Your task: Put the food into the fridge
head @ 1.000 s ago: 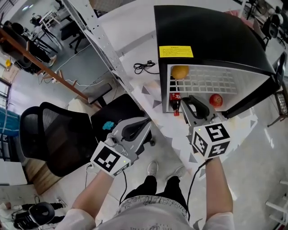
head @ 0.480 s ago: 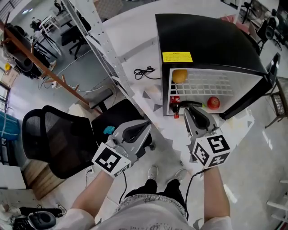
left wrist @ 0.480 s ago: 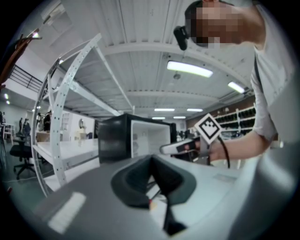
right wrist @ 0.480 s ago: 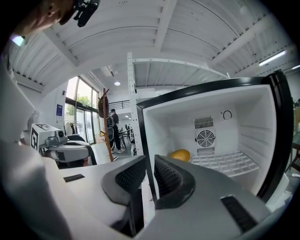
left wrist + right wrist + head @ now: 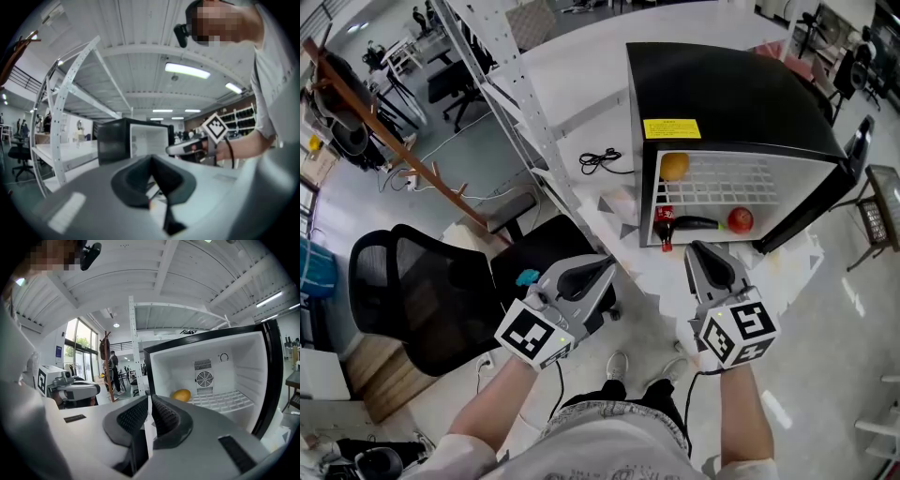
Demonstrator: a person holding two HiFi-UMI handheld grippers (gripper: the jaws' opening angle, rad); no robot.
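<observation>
Drawn back from the fridge (image 5: 731, 94) at upper right, the right gripper (image 5: 701, 251) has just been closing on nothing, its jaws now all but together. Lower left, the left gripper (image 5: 602, 267) is closed and empty. Inside the fridge lie an orange (image 5: 674, 166), a cola bottle (image 5: 664, 225), a dark vegetable (image 5: 698, 223) and an apple (image 5: 740, 220).

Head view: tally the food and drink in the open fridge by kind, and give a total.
Orange-yellow round fruit: 1
Red apple: 1
Cola bottle: 1
Dark long vegetable: 1
Total: 4
</observation>
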